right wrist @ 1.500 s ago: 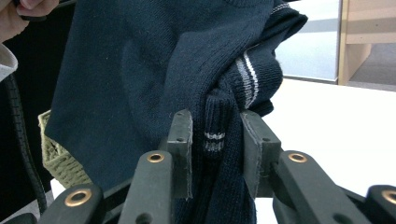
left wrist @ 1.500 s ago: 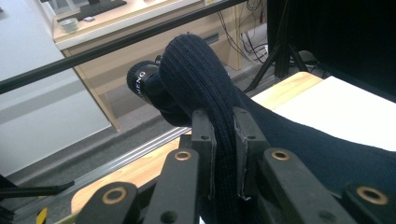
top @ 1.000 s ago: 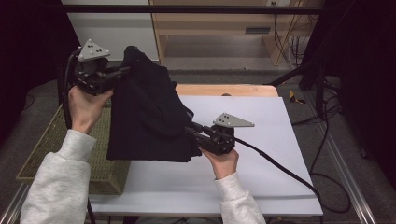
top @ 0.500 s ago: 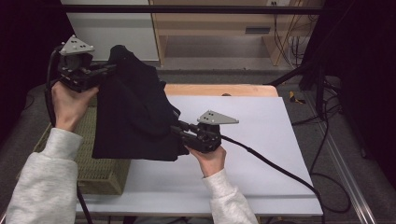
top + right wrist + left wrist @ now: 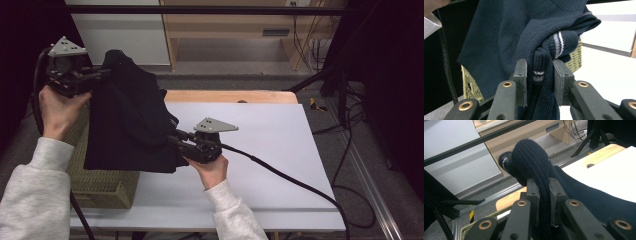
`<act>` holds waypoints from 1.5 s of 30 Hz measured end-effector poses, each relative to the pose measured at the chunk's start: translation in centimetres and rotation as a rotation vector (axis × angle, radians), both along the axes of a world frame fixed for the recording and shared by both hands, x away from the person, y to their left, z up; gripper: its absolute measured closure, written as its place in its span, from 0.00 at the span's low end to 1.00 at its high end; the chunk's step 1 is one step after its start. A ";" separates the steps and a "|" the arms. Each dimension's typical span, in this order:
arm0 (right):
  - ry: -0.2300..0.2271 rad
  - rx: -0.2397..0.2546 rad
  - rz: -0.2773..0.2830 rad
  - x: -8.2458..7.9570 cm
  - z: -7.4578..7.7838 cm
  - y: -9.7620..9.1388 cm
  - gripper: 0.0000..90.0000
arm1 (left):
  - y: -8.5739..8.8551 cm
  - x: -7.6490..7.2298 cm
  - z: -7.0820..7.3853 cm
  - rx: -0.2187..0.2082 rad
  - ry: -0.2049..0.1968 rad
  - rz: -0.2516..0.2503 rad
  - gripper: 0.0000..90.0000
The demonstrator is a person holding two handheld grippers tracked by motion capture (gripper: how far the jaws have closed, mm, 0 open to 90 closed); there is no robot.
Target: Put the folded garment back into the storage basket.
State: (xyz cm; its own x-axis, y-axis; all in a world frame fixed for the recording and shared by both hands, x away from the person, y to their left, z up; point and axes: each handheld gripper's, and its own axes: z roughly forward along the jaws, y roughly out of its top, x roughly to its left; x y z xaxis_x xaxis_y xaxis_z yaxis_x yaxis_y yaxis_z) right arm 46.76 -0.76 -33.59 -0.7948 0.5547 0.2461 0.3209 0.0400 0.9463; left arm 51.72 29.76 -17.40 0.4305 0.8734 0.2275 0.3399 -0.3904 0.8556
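At upper left, my left claw [image 5: 102, 75] is clamped on a fold of the dark knit sweater [image 5: 130, 120], which hangs over the wicker basket [image 5: 100, 187]. Toward centre frame, my right claw [image 5: 172, 137] pinches the sweater's striped cuff above the white desk [image 5: 280, 150].

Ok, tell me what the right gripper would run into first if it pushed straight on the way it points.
The right gripper points left across the table, shut on the dark knit sweater. Pushed straight on, it would first meet the hanging body of that sweater, then probably the woven basket behind it, though depth is hard to judge.
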 end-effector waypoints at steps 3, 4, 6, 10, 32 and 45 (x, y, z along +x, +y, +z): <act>-0.006 0.000 0.007 0.0 0.1 0.7 0.75 | 0.7 -0.1 0.0 -0.004 0.000 0.009 0.90; -0.005 0.001 0.008 0.0 0.1 0.8 0.76 | 1.0 -0.1 0.0 -0.007 0.003 0.010 0.90; -0.006 -0.005 0.008 0.0 0.2 1.3 0.76 | 1.4 -0.1 0.0 -0.010 0.002 0.017 0.90; -0.017 -0.013 0.020 -0.1 0.5 2.5 0.76 | 2.5 -0.3 0.0 -0.017 -0.001 0.029 0.90; -0.029 -0.051 0.047 -0.2 0.6 9.3 0.75 | 8.9 -0.2 -1.1 -0.039 0.021 0.104 0.90; -0.028 -0.064 0.081 -0.2 0.9 12.6 0.75 | 11.7 -0.3 -1.3 -0.050 0.025 0.131 0.90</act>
State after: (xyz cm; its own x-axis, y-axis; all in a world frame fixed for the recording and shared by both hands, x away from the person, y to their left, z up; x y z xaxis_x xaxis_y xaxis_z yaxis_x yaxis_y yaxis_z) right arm 46.56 11.83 -32.66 -0.8436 0.5026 0.1888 0.2873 0.1255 0.9496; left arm 51.40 41.48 -18.66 0.3168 0.9326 0.1732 0.4064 -0.2984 0.8636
